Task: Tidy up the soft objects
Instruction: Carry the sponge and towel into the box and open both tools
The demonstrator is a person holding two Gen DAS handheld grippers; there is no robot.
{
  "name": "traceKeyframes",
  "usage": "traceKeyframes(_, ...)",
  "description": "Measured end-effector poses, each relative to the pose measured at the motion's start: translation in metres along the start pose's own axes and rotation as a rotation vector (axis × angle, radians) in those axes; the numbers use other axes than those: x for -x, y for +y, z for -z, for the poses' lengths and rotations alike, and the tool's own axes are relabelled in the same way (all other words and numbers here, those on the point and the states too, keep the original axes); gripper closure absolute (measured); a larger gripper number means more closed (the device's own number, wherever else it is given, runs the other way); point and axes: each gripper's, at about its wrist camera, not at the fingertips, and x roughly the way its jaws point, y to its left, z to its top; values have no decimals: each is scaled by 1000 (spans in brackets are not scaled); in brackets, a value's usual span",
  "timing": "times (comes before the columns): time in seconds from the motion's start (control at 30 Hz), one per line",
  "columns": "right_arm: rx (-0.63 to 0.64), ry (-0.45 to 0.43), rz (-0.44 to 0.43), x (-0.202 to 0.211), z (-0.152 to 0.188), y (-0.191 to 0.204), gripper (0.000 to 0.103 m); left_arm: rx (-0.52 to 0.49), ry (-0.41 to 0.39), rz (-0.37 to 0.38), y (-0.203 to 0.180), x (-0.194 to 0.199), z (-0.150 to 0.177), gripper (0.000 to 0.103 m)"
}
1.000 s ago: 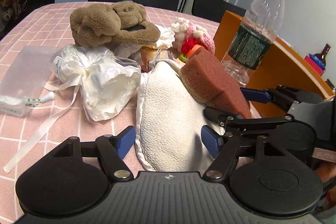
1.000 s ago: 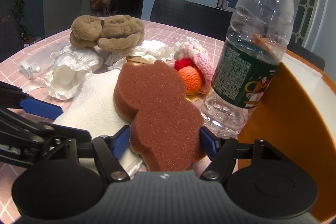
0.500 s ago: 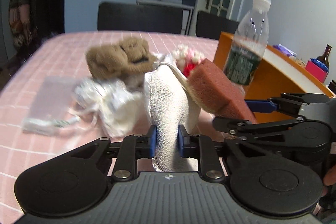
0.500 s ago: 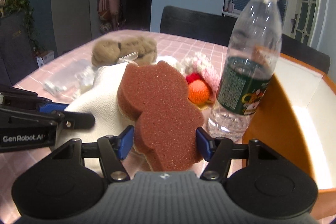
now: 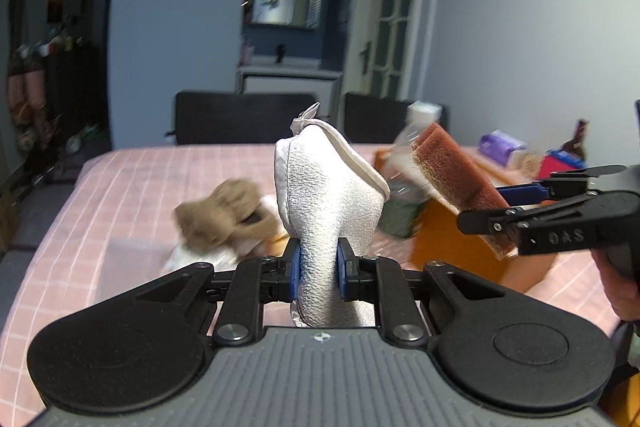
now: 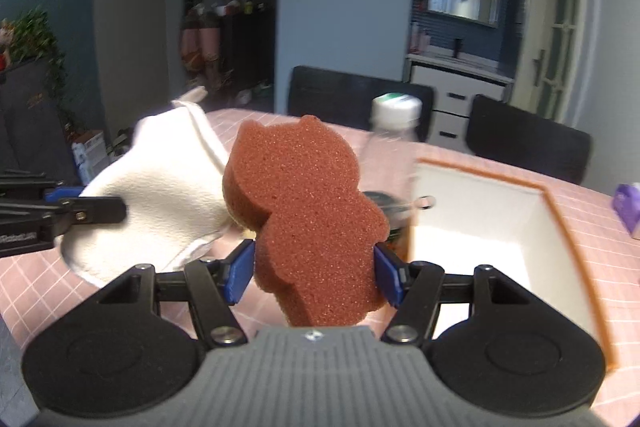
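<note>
A white textured pouch (image 5: pixel 328 195) stands upright in the air, and my left gripper (image 5: pixel 318 269) is shut on its lower end. In the right wrist view the same pouch (image 6: pixel 160 195) hangs at the left with the left gripper (image 6: pixel 92 201) on it. A brown bear-shaped sponge (image 6: pixel 304 203) is pinched at its sides by my right gripper (image 6: pixel 314 267), above the table. From the left wrist view the sponge (image 5: pixel 456 175) and right gripper (image 5: pixel 484 205) are at the right. A brown plush toy (image 5: pixel 224 211) lies blurred on the table below.
An orange box (image 6: pixel 556 211) with a white inside sits open on the right of the pink checked table (image 5: pixel 120 187). A plastic water bottle (image 6: pixel 394 131) stands just left of the box, behind the sponge. Black chairs (image 6: pixel 360 91) line the far edge. A purple packet (image 6: pixel 628 207) lies far right.
My left gripper closed on the white pouch and lifted it off the table. The right gripper rose with the sponge. The pile of soft things has dropped lower in view.
</note>
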Motion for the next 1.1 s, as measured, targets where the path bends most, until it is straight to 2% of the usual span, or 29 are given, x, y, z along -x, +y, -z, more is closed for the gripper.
traceKeyframes(0.23, -112, 1, 128, 39, -14, -65, 40, -92, -58, 160, -55, 7, -26, 83)
traceKeyframes(0.43, -308, 83, 146, 32, -21, -133, 40, -206, -62, 206, -121, -23, -56, 83)
traceKeyframes(0.53, -410, 138, 141, 15, -21, -161, 39, -270, -20, 164, -149, -58, -65, 83)
traceKeyframes(0.73, -540, 204, 84, -29, -13, -193, 39, -438, 82, 16, -196, -136, -69, 83)
traceKeyframes(0.93, -530, 316, 65, -84, -22, -217, 38, -561, 160, -103, -228, -203, -65, 82)
traceKeyframes(1.1, -488, 372, 76, -118, -33, -226, 37, -649, 228, -178, -245, -237, -59, 78)
